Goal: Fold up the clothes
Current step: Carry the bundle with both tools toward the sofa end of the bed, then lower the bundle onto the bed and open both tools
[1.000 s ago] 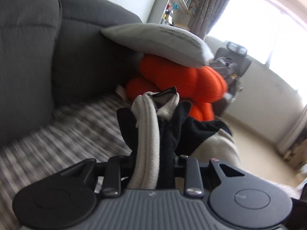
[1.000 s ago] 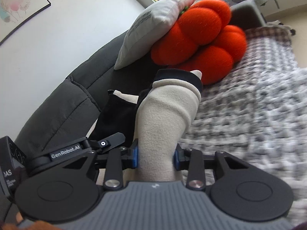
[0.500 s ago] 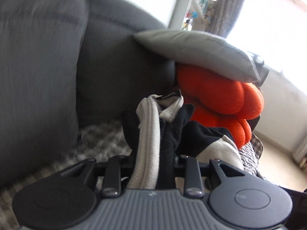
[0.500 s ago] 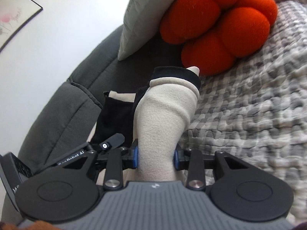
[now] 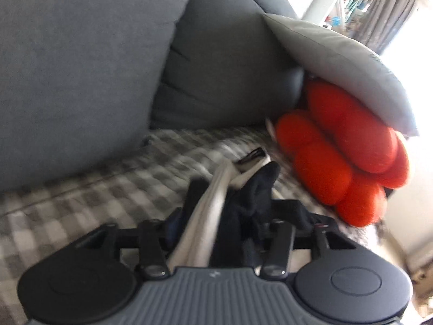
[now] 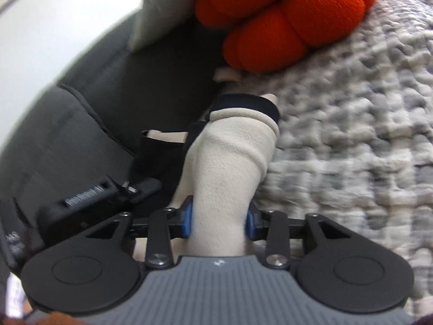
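Note:
A cream and black fleece garment [image 5: 208, 211] runs between the jaws of my left gripper [image 5: 223, 226], low over the checkered blanket [image 5: 81, 189]. Those jaws are opening; the left pad stands off the cloth, which sags loose between them. In the right wrist view the garment's cream, black-edged fold [image 6: 232, 157] stands up from my right gripper [image 6: 217, 222]. Its blue pads [image 6: 187, 220] still press on the cream fleece as the jaws begin opening. The left gripper's body [image 6: 89, 197] shows just to the left, with black cloth between the two.
A dark grey sofa back [image 5: 81, 67] rises close behind the blanket. A knotted orange cushion [image 5: 338, 149] lies at the right under a pale grey pillow [image 5: 338, 62]. The orange cushion [image 6: 284, 8] sits just beyond the garment in the right wrist view. The blanket [image 6: 351, 108] spreads to the right.
Both grippers have come down toward the blanket and nearer the sofa back. The left jaws have spread wider and the garment's end has dropped forward. The right jaws still pinch the cream fold.

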`<state>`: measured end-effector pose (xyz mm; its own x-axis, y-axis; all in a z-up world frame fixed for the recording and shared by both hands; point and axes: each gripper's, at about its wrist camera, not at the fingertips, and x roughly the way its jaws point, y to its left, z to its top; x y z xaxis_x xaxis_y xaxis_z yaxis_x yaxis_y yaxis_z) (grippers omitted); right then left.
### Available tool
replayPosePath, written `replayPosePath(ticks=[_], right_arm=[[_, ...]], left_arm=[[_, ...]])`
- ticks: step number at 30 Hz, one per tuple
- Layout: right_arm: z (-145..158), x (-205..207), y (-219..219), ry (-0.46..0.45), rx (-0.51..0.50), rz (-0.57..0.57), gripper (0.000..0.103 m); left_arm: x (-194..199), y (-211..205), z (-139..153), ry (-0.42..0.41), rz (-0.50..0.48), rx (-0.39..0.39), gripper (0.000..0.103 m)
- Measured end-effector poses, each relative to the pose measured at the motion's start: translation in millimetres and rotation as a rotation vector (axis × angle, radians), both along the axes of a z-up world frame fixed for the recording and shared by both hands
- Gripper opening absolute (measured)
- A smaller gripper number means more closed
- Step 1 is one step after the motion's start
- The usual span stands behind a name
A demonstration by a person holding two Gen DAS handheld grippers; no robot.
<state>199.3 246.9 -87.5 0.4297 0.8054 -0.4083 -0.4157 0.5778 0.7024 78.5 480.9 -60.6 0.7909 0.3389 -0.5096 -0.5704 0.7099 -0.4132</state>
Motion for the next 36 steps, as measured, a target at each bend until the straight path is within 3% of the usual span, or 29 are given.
replayPosePath(ticks=[2, 4, 7, 11, 14, 16, 18, 20, 21, 22, 25, 29, 36], right_arm=[[3, 1, -6, 0.016, -0.004, 0.012, 0.044], [10, 1, -16, -0.015, -0.022, 0.005, 0.047], [24, 1, -33, -0.087, -0.043, -0.052, 0.048], [42, -1, -47, -0.26, -0.064, -0.145, 0.047], [52, -2, -44, -0.305, -0.031, -0.076, 0.031], [57, -3, -31, -0.329, -0.051, -0.024, 0.029], [59, -1, -10, -0.353, -0.12, 0.023, 0.029], [51, 9, 9, -0.315, -0.218, 0.04, 0.028], [47, 14, 18, -0.293, -0.268, 0.046, 0.022], [42, 19, 27, -0.271, -0.317, 0.053, 0.02], [34, 13, 32, -0.338, -0.355, 0.061, 0.019], [34, 11, 39, -0.385, -0.409, 0.077, 0.02], [37, 8, 36, -0.434, -0.413, 0.095, 0.022]], left_arm=[[-8, -7, 11, -0.026, 0.043, 0.081, 0.068], [-20, -9, 21, -0.092, 0.065, 0.092, 0.076], [-32, -13, 31, -0.163, 0.059, 0.088, 0.075], [-29, -28, 38, -0.2, -0.052, 0.131, 0.071], [-19, -29, 28, -0.191, -0.121, 0.119, 0.072], [-13, -25, 20, -0.179, -0.143, 0.088, 0.072], [-11, -12, 6, -0.173, -0.158, 0.011, 0.072], [-12, -4, -3, -0.163, -0.151, -0.029, 0.071], [-12, -1, -6, -0.153, -0.141, -0.04, 0.065], [-14, -2, -7, -0.143, -0.133, -0.033, 0.063], [-10, -10, -6, -0.096, -0.113, 0.044, 0.062], [5, -19, -14, 0.04, -0.071, 0.181, 0.06], [-5, -24, -8, 0.041, -0.064, 0.22, 0.059]])
